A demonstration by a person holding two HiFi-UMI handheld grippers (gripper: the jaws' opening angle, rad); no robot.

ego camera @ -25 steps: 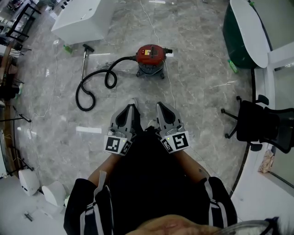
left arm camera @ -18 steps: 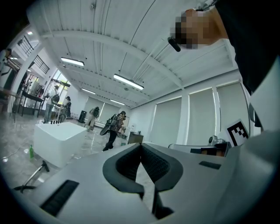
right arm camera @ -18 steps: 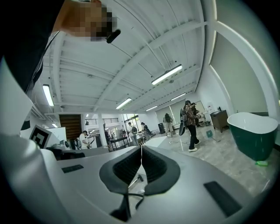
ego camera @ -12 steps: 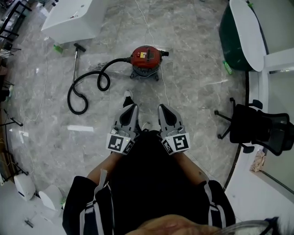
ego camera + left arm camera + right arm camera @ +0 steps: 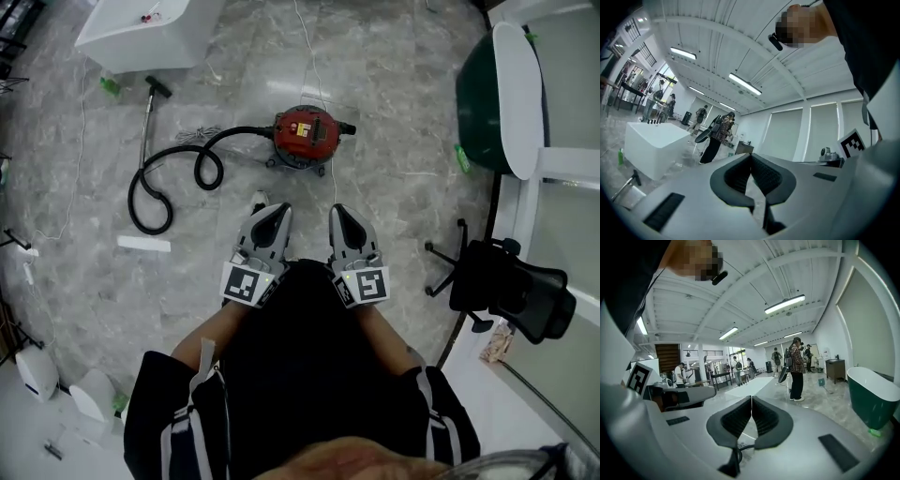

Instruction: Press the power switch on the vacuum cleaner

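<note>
Vacuum cleaner point(image 5: 305, 139) stands on the floor point(image 5: 394, 94) (hose point(image 5: 239, 130) curling to its left).

Bright ceiling strip lights point(image 5: 784, 304); fisheye edges; sharp.

My left gripper point(image 5: 275, 212) and right gripper point(image 5: 338, 212) have smooth, matt grey plastic shells, and the jaws' pads point(image 5: 764, 416) are black and finely ribbed. The floor point(image 5: 394, 84) is polished grey stone with pale veins. At upper centre, the vacuum cleaner point(image 5: 305, 136) has a glossy red plastic top. Its hose point(image 5: 244, 129) is matt black and its wand point(image 5: 147, 127) is shiny metal. The tub point(image 5: 520, 94) at upper right looks glossy.
</note>
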